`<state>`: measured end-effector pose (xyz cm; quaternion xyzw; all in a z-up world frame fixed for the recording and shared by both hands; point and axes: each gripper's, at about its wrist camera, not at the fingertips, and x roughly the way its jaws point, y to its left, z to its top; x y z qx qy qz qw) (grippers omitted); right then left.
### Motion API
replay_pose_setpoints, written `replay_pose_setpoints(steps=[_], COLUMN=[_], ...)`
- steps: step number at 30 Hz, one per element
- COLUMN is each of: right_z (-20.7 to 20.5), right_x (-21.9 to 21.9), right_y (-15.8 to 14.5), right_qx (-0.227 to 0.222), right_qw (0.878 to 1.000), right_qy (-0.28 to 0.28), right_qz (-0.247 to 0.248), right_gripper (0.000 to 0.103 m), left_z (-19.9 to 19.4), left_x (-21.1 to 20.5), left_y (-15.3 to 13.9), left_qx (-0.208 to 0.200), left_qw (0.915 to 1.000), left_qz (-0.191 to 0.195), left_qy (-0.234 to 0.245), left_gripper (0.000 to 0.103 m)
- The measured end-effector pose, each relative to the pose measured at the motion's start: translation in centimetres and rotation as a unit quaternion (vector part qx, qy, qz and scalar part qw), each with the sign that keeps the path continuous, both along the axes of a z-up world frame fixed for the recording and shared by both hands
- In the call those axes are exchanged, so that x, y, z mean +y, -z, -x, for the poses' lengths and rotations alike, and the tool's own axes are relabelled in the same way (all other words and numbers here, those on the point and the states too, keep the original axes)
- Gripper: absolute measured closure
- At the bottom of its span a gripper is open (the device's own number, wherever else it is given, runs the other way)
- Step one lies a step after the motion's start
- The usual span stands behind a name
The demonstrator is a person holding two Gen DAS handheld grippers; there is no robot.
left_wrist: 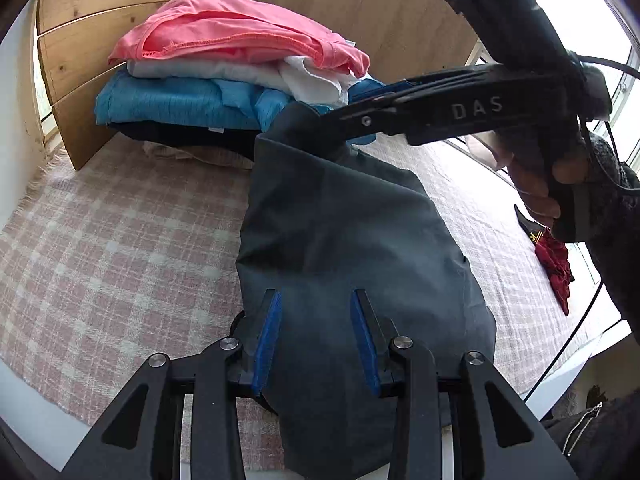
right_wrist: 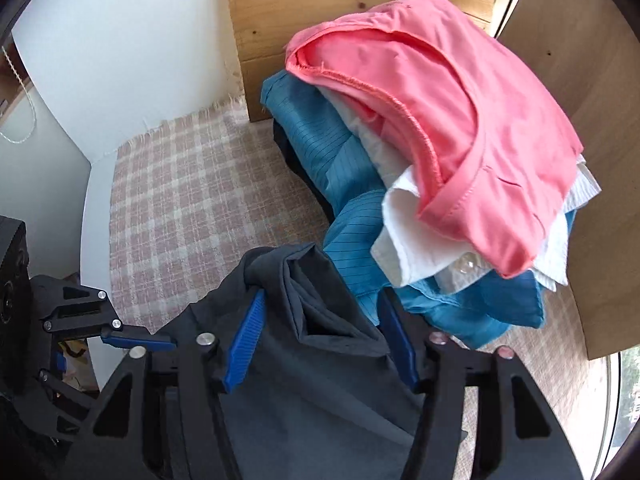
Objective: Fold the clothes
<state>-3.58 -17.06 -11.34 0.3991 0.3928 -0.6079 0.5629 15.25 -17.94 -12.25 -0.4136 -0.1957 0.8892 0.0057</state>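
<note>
A dark grey garment [left_wrist: 340, 220] lies lengthwise on the checked blanket [left_wrist: 100, 240]. My left gripper [left_wrist: 316, 316] stands open at its near end, with the cloth running loosely between the blue pads. My right gripper [left_wrist: 340, 110] is at the far end, held by a person's hand [left_wrist: 536, 184]. In the right wrist view the right gripper [right_wrist: 322, 320] is open. The garment's [right_wrist: 320, 380] bunched end lies slack between the pads and drapes over the left pad [right_wrist: 246, 336]. One of the left gripper's fingers [right_wrist: 132, 340] touches the garment's edge.
Just beyond the garment is a stack of folded clothes: a pink top [left_wrist: 224, 28] over a white shirt [left_wrist: 208, 70], a blue shirt [left_wrist: 172, 104] and something dark. Wooden panels [left_wrist: 80, 40] stand behind it. A red cloth [left_wrist: 556, 268] lies at the right edge.
</note>
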Motion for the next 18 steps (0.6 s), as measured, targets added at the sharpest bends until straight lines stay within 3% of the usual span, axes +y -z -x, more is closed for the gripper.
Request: replay_pose_setpoints(steps=[1, 6, 9, 12, 15, 18], right_z=[0.1, 1.2, 2.6, 4.6, 5.5, 5.3], right_x=[-0.4, -0.9, -2.2, -3.0, -1.5, 2.1], right_y=[0.4, -1.0, -1.6, -2.3, -4.9, -6.6], right_qx=[-0.010, -0.061, -0.061, -0.078, -0.114, -0.097], right_qw=[1.000, 0.997, 0.998, 0.997, 0.991, 0.991], right_qy=[-0.005, -0.028, -0.012, 0.026, 0.043, 0.061], right_qz=[-0.016, -0.031, -0.025, -0.008, 0.047, 0.072], right_gripper=[0.100, 0.100, 0.101, 0.100, 0.100, 0.100], left_z=[0.0, 0.6, 0.5, 0.5, 0.4, 0.1], left_x=[0.1, 0.9, 1.2, 0.7, 0.3, -0.7], left_y=[0.4, 2.7, 3.4, 3.9, 3.8, 2.5], left_qx=[0.000, -0.019, -0.009, -0.011, -0.018, -0.017], left_qw=[1.0000, 0.9997, 0.9997, 0.9998, 0.9996, 0.9995], left_qz=[0.000, 0.014, 0.019, 0.004, -0.001, -0.018], left_qy=[0.000, 0.010, 0.012, 0.014, 0.019, 0.018], left_gripper=[0.069, 0.069, 0.069, 0.068, 0.068, 0.070])
